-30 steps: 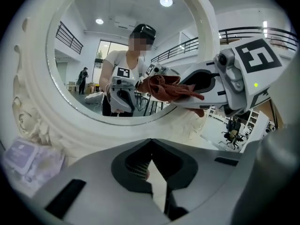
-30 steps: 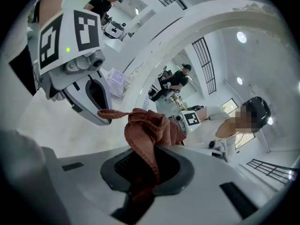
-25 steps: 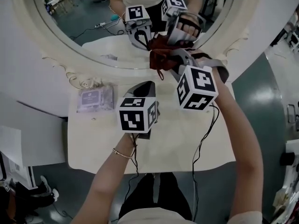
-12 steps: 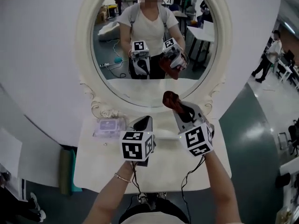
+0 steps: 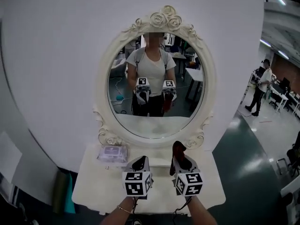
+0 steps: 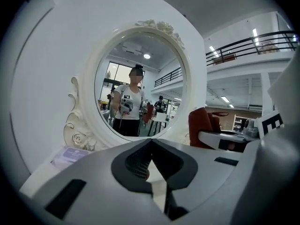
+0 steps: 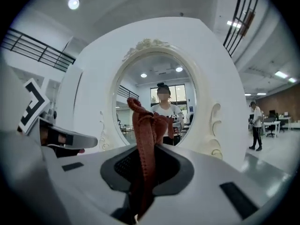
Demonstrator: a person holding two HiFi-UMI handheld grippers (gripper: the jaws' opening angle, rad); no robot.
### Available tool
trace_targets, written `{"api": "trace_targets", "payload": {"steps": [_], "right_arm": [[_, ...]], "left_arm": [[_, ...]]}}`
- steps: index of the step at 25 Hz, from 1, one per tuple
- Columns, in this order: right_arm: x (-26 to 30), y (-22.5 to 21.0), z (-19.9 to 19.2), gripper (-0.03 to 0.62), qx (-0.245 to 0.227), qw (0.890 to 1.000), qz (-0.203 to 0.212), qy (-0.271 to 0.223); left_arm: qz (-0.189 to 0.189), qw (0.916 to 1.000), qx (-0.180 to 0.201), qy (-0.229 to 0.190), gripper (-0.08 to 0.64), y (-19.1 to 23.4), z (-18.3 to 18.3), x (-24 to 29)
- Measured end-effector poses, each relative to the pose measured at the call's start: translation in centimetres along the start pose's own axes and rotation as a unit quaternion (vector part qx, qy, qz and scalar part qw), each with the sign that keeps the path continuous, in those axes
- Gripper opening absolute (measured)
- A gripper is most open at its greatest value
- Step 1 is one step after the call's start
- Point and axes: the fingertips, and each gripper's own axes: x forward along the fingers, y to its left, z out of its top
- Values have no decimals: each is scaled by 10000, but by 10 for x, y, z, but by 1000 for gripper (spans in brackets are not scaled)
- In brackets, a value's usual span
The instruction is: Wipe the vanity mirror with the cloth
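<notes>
Open air is left between the glass of the vanity mirror (image 5: 154,102) at frame centre and the left gripper (image 5: 140,161) and right gripper (image 5: 180,159) below it. The glass is ringed by a raised carved frame (image 5: 108,136). At lower left, the table (image 5: 89,189) is occupied by a flat packet (image 5: 112,153).

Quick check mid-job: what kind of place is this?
Probably an open office or lab hall, not a home: the vanity mirror backs onto a bare white panel, with desks and a mezzanine railing around.
</notes>
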Motion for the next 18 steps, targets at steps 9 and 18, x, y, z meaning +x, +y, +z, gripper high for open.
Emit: {"api": "trace_targets", "payload": {"steps": [9,18], "right_arm": [[-49,3,-57,64,426,9975,369,432],[-57,19,-50,63,642,9945,745,357]], "left_arm": [[381,9988,-237,213,5,-40,-53,-24],[634,9974,-261,241,5,-45,-63,-39]]}}
